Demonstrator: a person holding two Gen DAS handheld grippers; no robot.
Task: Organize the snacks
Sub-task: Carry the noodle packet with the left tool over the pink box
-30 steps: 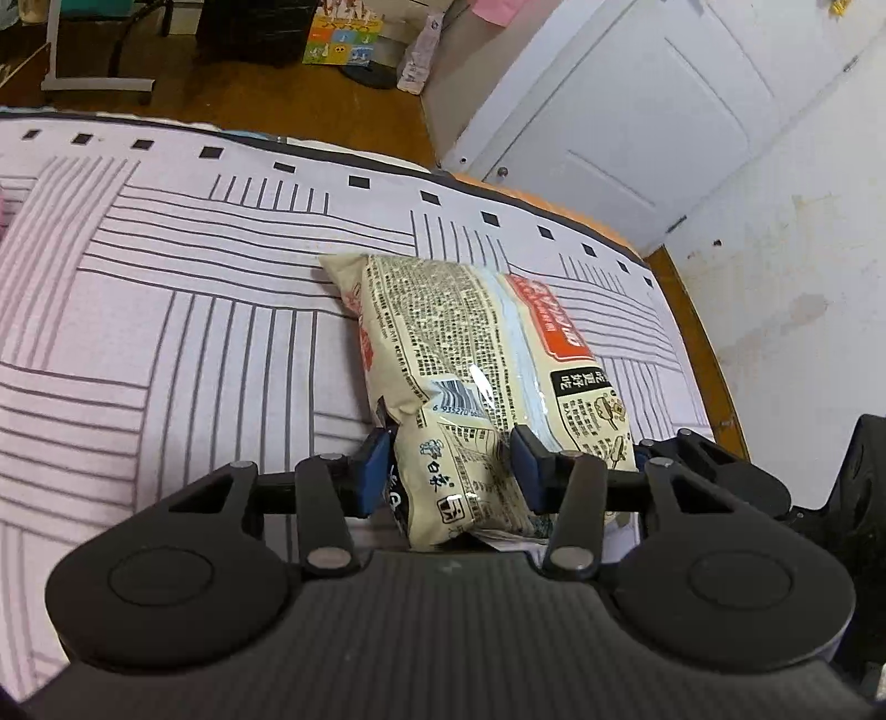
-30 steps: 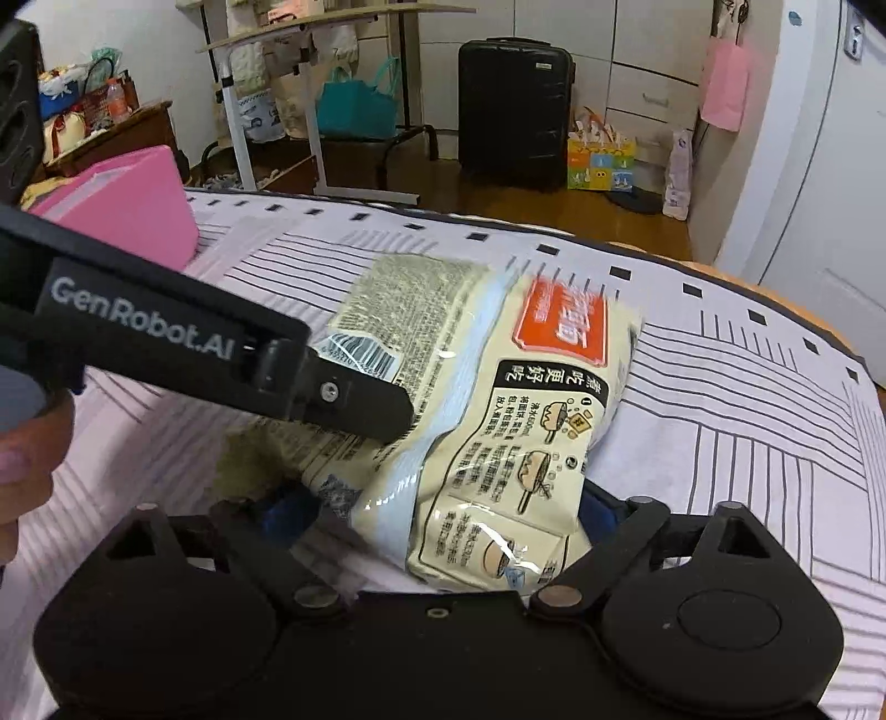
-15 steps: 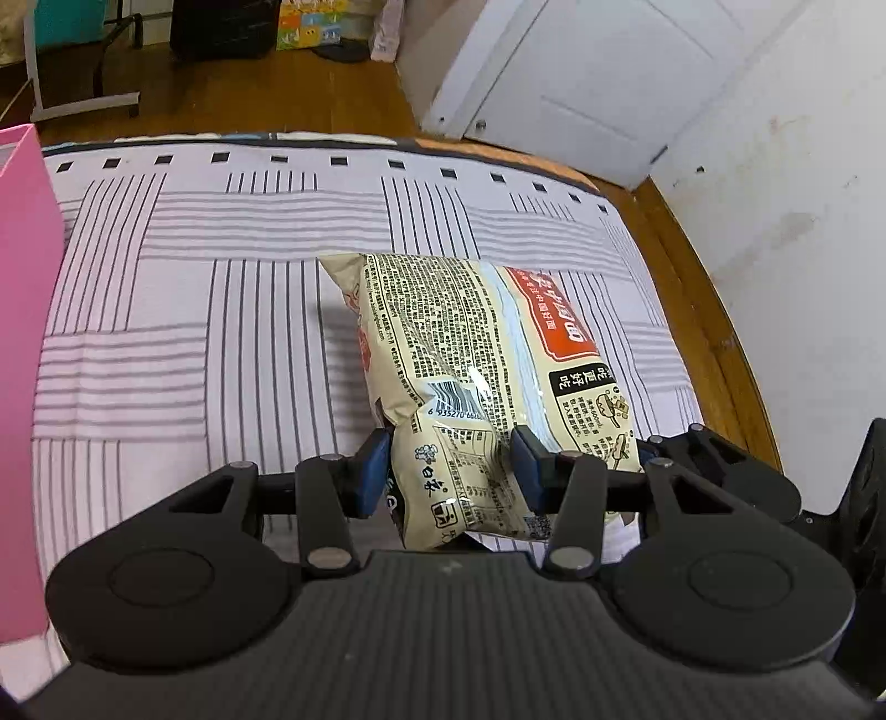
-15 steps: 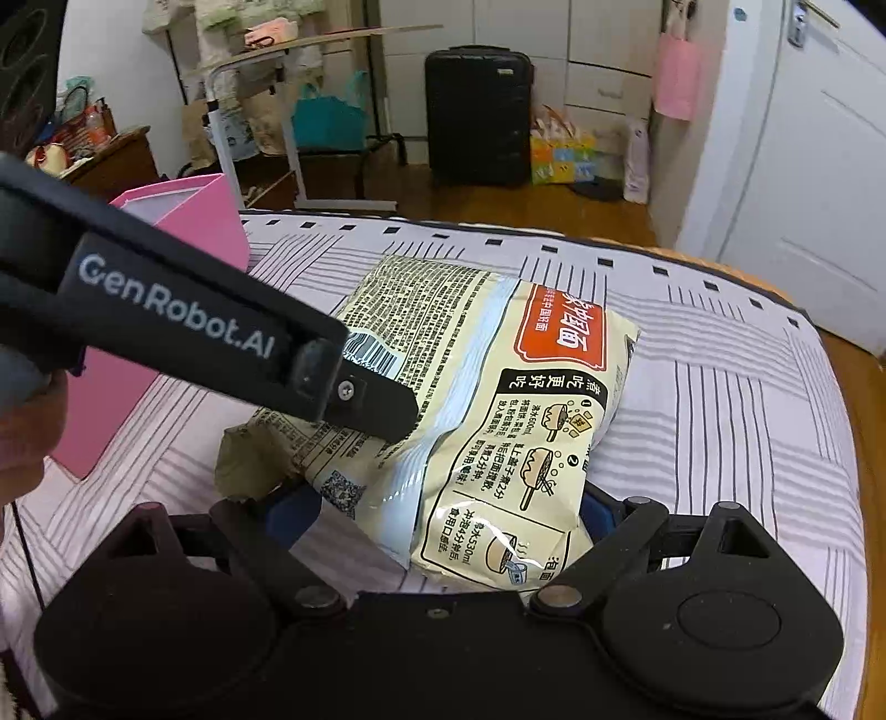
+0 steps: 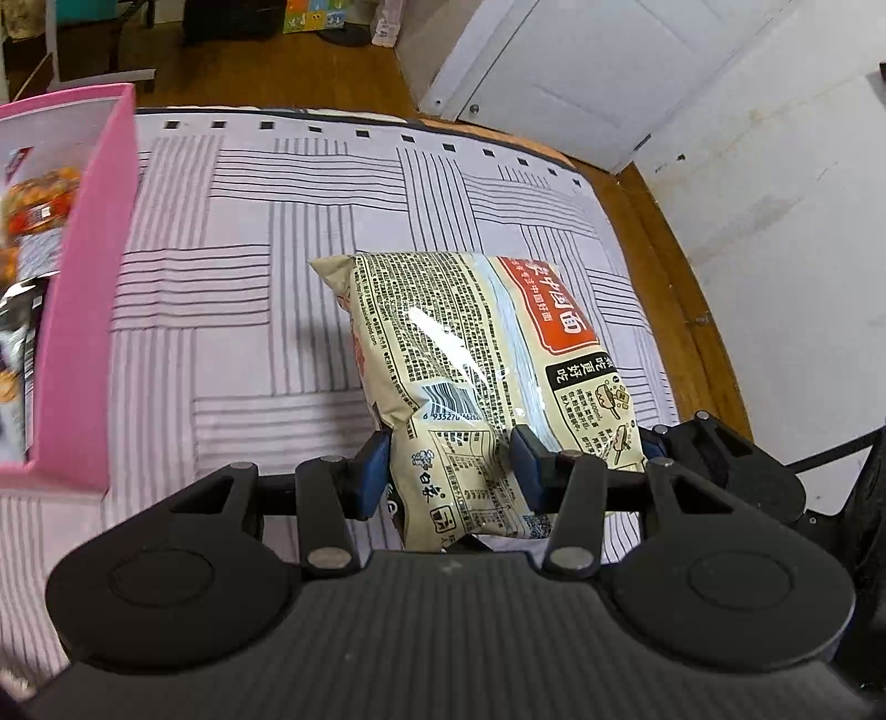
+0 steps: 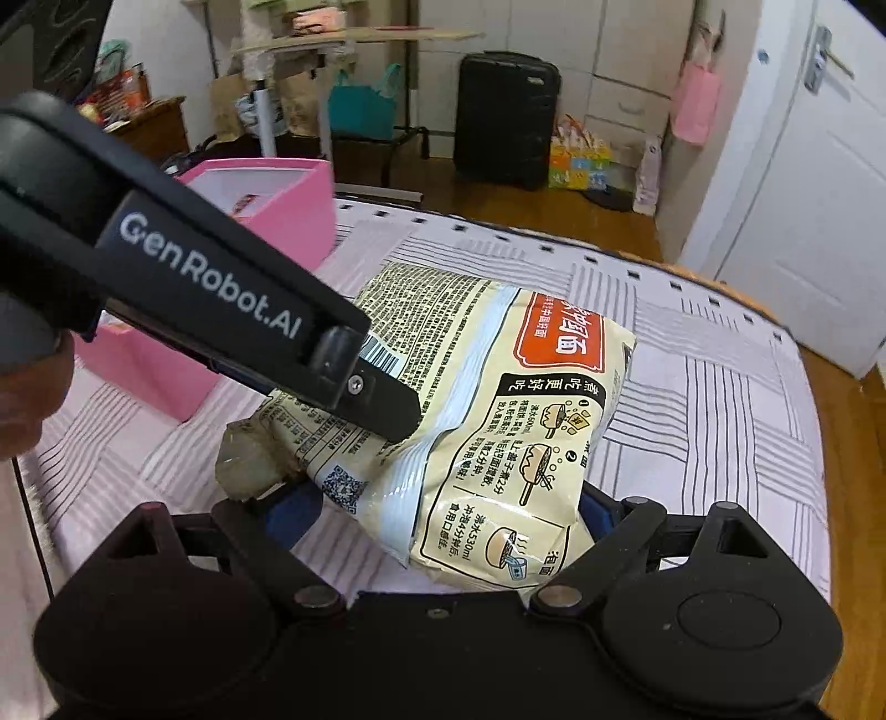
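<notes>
A large beige noodle packet (image 5: pixel 476 360) with an orange label hangs above the striped bed, held by both grippers. My left gripper (image 5: pixel 451 471) is shut on its near left end, blue pads pinching the wrapper. My right gripper (image 6: pixel 443 509) is shut on the near right end of the packet (image 6: pixel 498 421). The left gripper's black body (image 6: pixel 221 310) crosses the right wrist view and rests on the packet. A pink box (image 5: pixel 83 310) with several snack bags (image 5: pixel 27 221) inside stands at the left; it also shows in the right wrist view (image 6: pixel 277 221).
The bed wears a lilac sheet (image 5: pixel 249 277) with dark line patterns. A wooden floor (image 5: pixel 692 310) and white door (image 5: pixel 581 72) lie beyond the right edge. A black suitcase (image 6: pixel 506 116) and a desk (image 6: pixel 343 44) stand across the room.
Both grippers have lifted the noodle packet higher above the bed and carried it left. The pink box has come into view at the left.
</notes>
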